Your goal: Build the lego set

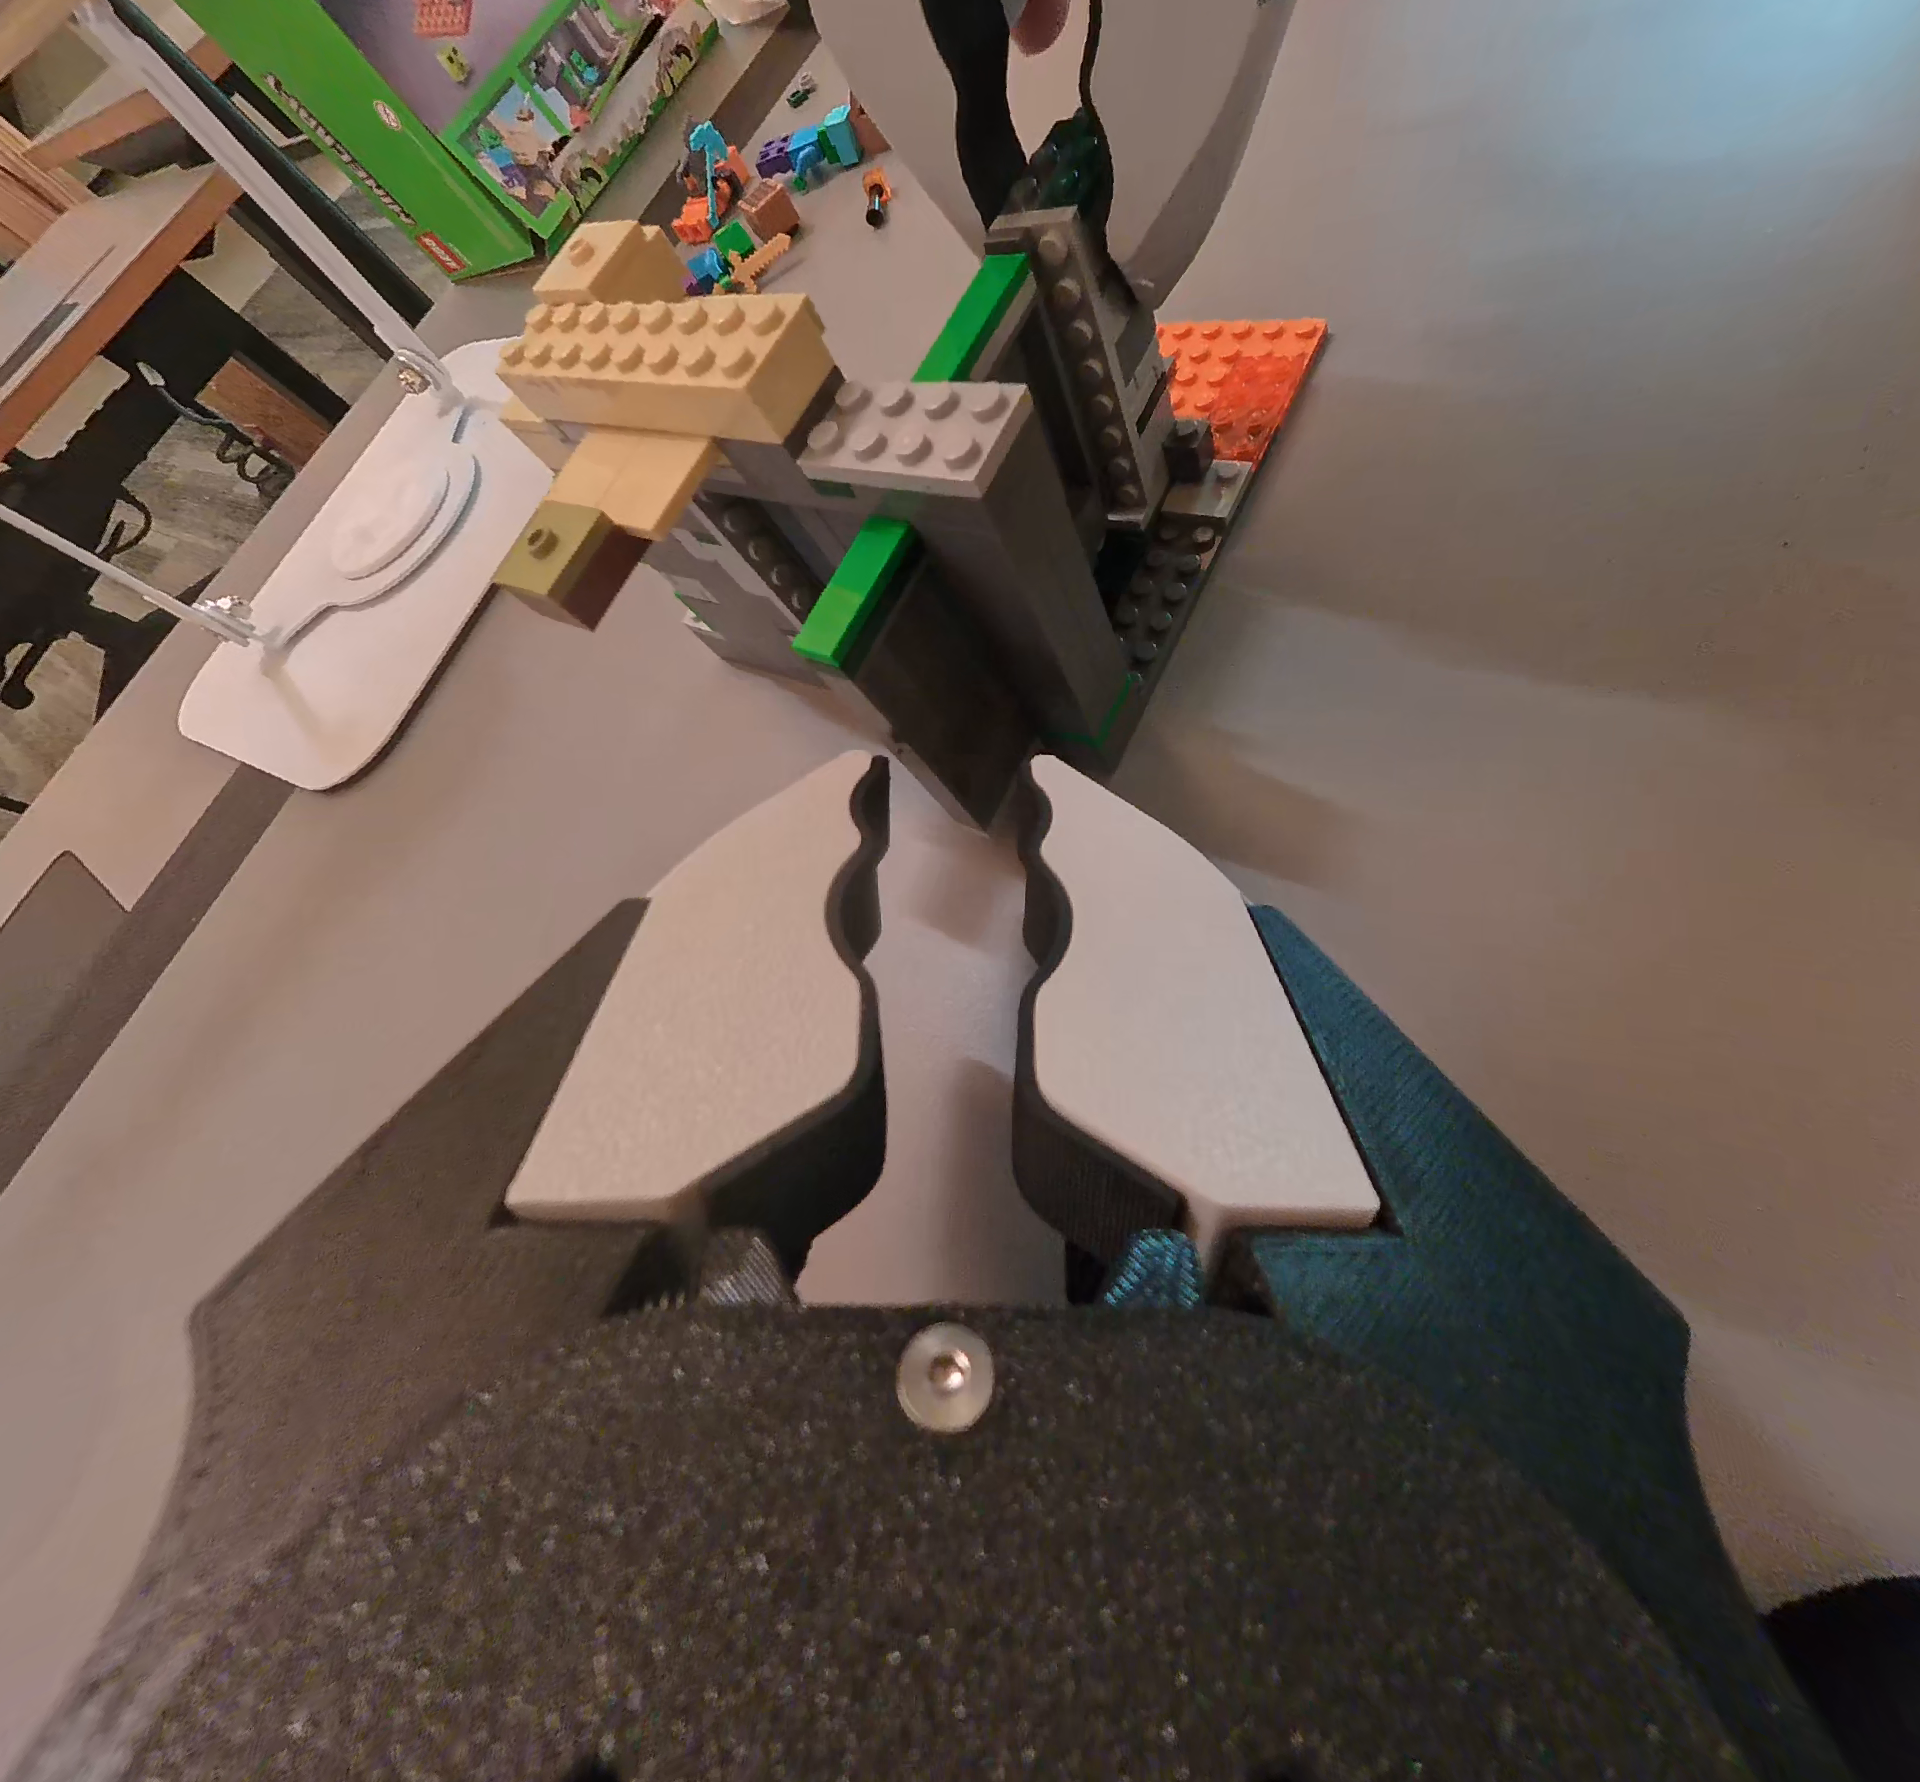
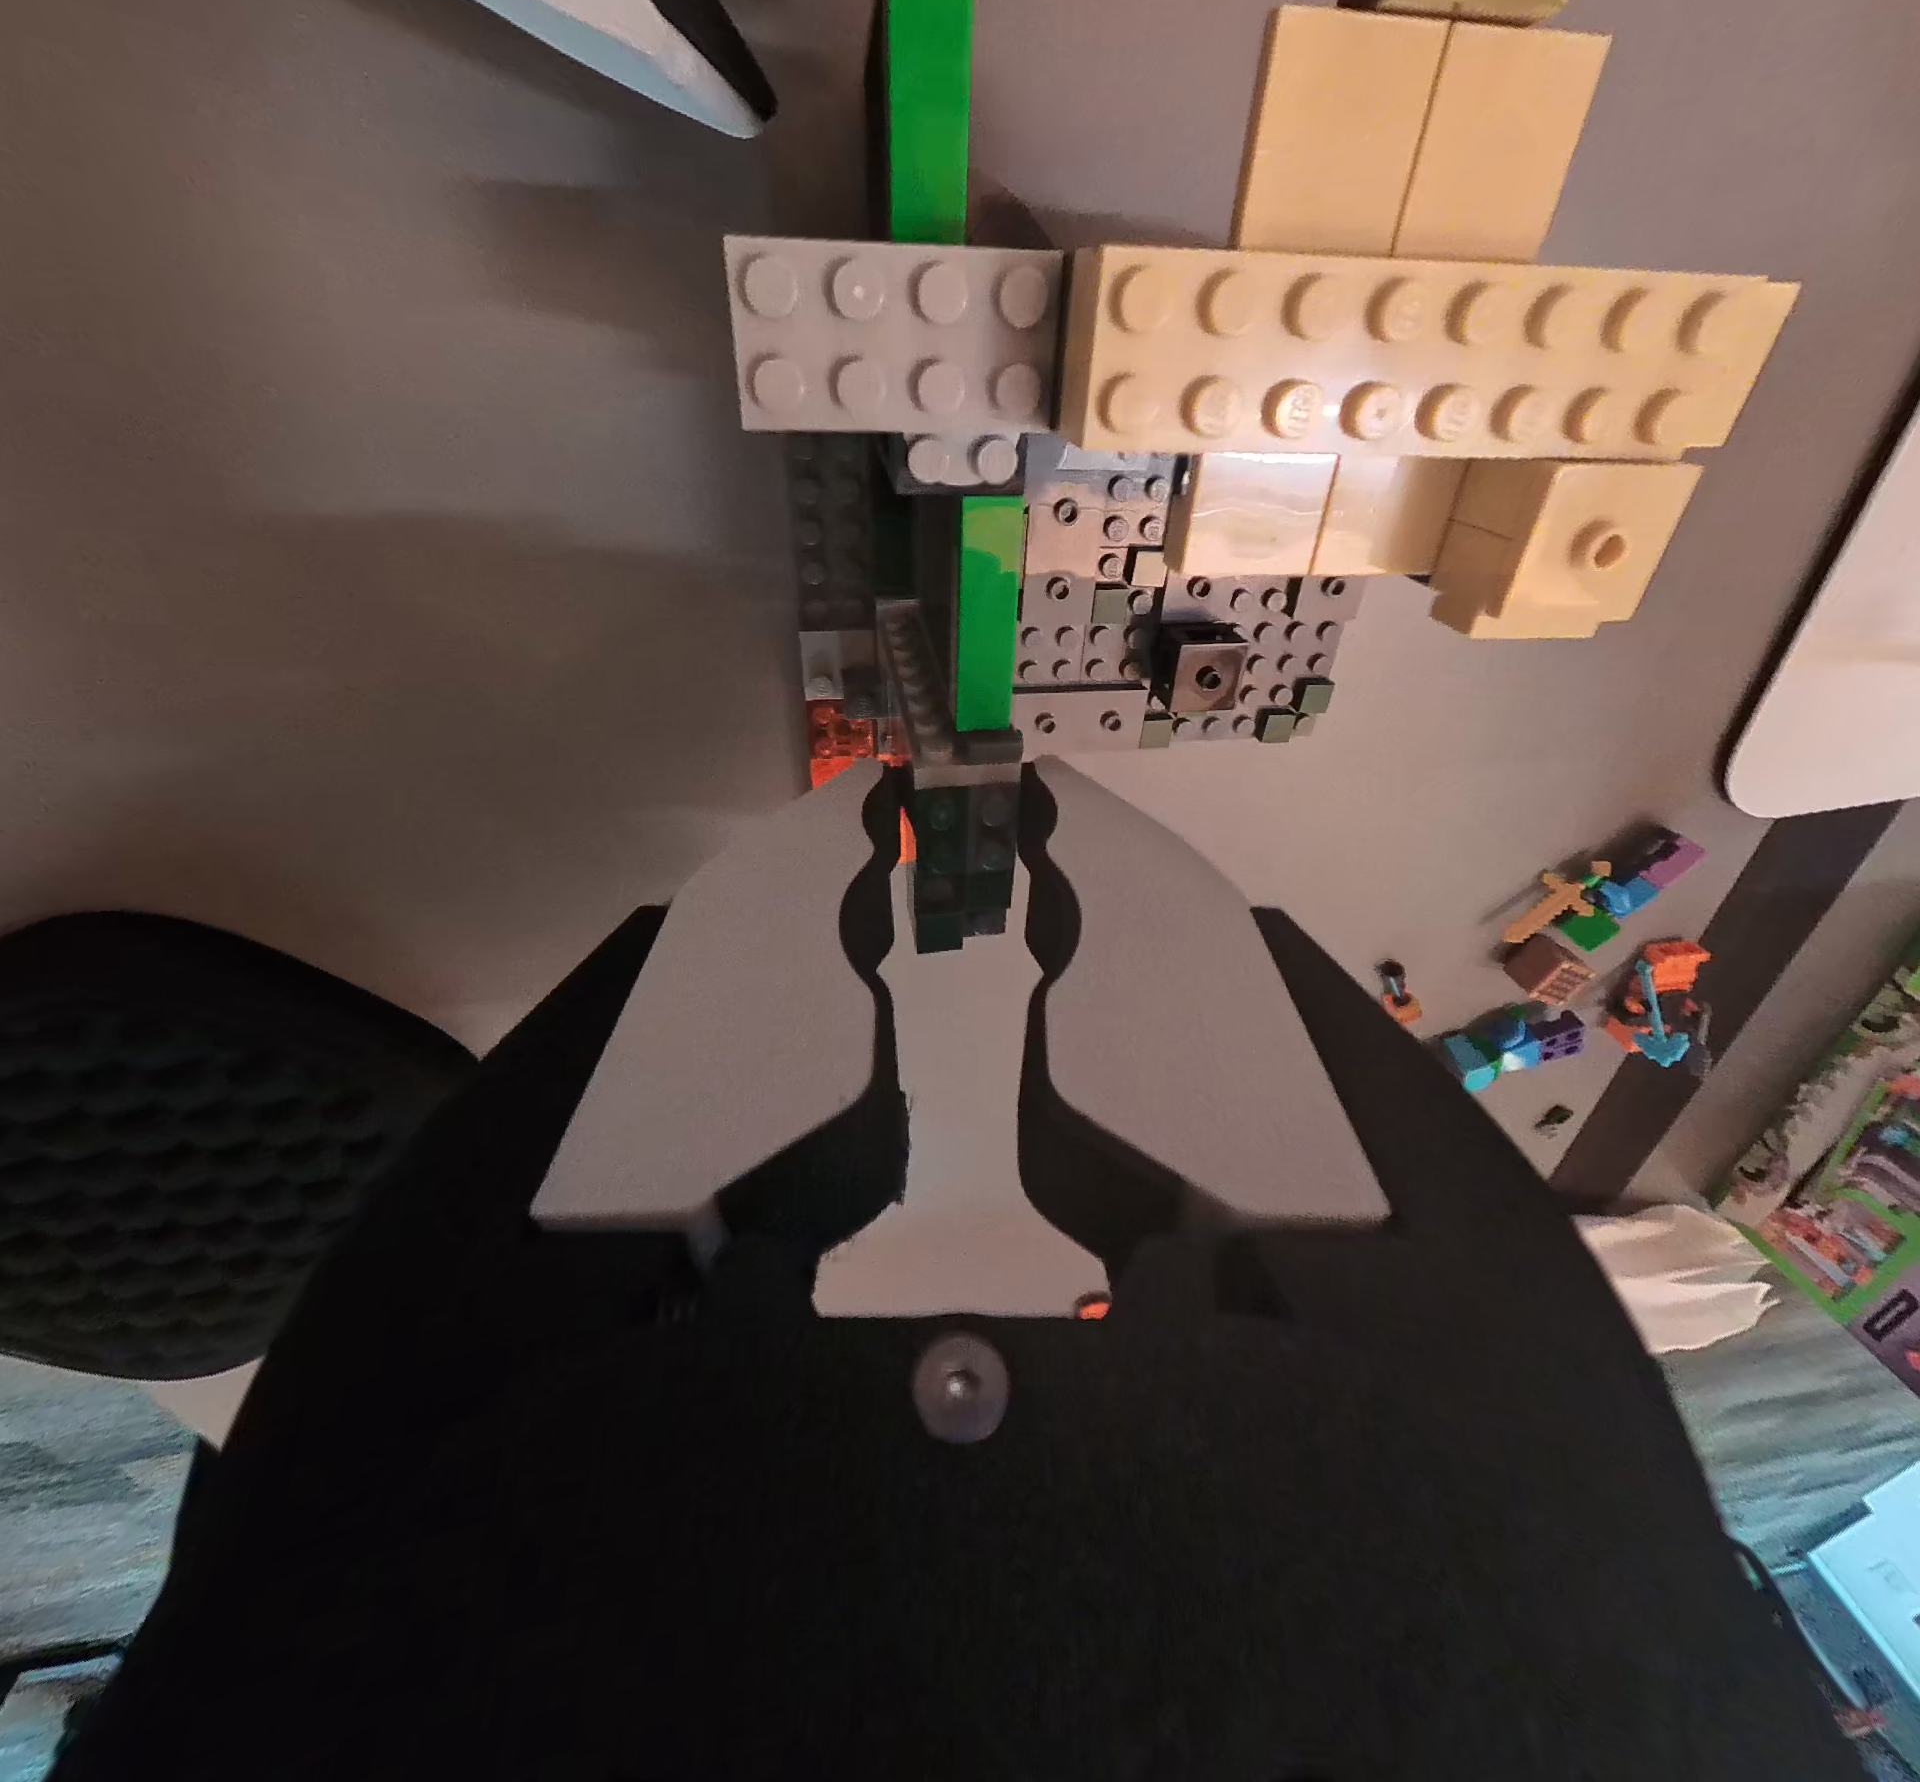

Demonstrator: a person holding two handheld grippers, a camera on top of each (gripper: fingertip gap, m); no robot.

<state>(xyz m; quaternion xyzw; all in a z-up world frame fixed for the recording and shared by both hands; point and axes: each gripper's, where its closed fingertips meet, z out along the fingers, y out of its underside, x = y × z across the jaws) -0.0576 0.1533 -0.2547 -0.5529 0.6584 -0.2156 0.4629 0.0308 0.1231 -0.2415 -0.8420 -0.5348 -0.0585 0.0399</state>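
Lego build [image 1: 935, 527] btwn both tongs

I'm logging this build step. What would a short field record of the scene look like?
surface: grey table
build: lego model with tan long brick, light grey 2x4 plate, green strips
left gripper: closed on a lower dark corner of the model
right gripper: holds dark green bricks at the model's edge
base: orange plate
loose parts: small figures and pieces
box: green lego box
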